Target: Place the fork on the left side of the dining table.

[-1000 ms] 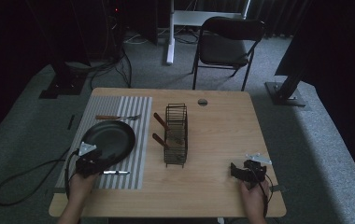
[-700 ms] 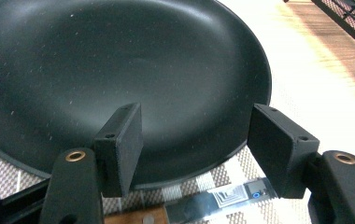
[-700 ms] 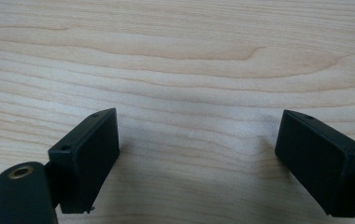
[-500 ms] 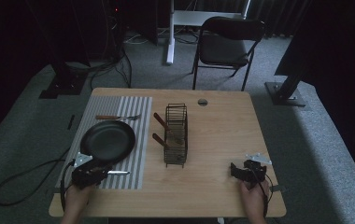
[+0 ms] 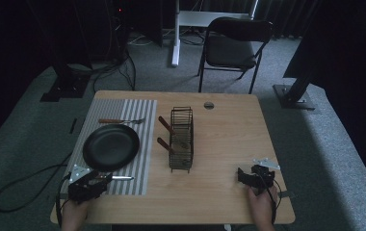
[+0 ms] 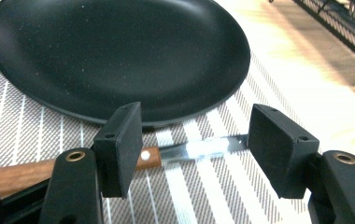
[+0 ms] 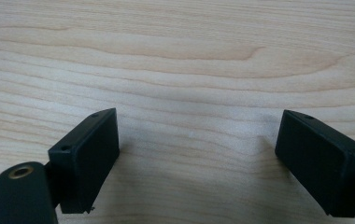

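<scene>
Knife point(image 6: 185, 153) is the thing nearest the work: it lies flat on the striped placemat point(image 5: 142, 159), just below the black plate point(image 5: 111, 147), lower left of the high view. In the left gripper view its wooden handle runs off to the lower left and its blade crosses the gap between the jaws. Those jaws of the left gripper point(image 5: 90, 184) stand apart with nothing pressed between them; the knife sits beyond the pads, not gripped. The right gripper point(image 5: 254, 175), at the lower right of the high view, also has its jaws spread wide, over bare wood of the table point(image 5: 229, 144).

As a place setting, I judge this well along: plate on the mat, fork point(image 5: 121, 121) above it at the upper edge of the mat, knife beside the plate's near rim. What seems left is whatever sits in the wire rack point(image 5: 181, 139) at the middle of the table, where wooden handles stick out.

Counts: one plate, one knife, one fork, one placemat, one rack, two handles visible in the rack. One chair point(image 5: 236, 45) stands beyond the table.
</scene>
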`<state>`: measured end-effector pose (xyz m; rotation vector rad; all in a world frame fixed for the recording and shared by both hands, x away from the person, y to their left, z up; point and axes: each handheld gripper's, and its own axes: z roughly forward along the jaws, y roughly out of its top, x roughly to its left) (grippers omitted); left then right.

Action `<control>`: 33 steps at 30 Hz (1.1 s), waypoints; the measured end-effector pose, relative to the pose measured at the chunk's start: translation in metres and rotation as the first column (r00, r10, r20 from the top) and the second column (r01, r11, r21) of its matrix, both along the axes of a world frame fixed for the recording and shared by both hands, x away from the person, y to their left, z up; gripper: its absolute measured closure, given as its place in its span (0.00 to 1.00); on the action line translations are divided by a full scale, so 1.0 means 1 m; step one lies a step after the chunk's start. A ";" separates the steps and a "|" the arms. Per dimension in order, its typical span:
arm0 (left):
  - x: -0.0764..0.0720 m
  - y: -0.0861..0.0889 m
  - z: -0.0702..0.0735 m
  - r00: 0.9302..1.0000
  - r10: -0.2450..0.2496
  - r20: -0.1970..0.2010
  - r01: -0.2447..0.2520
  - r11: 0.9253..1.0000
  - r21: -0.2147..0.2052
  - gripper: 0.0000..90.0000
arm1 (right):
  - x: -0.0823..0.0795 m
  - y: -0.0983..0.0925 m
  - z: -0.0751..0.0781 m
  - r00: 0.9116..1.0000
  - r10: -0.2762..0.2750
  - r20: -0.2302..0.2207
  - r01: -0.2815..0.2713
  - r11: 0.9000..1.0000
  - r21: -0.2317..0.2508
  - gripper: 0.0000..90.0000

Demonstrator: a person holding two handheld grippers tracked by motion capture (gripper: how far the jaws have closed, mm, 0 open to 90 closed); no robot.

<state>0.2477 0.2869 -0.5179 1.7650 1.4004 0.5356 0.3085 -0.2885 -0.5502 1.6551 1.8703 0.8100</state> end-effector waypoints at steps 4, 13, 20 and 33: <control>-0.008 0.001 0.000 1.000 0.019 0.009 -0.019 1.000 0.000 0.38 | 0.000 0.000 0.000 1.000 0.000 0.000 0.000 1.000 0.000 0.15; -0.023 -0.007 -0.009 0.996 0.084 -0.003 -0.083 0.992 0.092 0.20 | 0.000 0.000 0.000 1.000 0.000 0.000 0.000 1.000 0.000 0.15; -0.021 -0.011 -0.020 0.988 0.150 -0.036 -0.144 0.979 0.144 0.01 | 0.000 0.000 0.000 1.000 0.000 0.000 0.000 1.000 0.000 0.15; -0.012 -0.004 -0.031 0.974 0.220 -0.057 -0.205 0.960 0.191 0.01 | 0.000 0.000 0.000 1.000 0.000 -0.001 0.000 1.000 0.000 0.15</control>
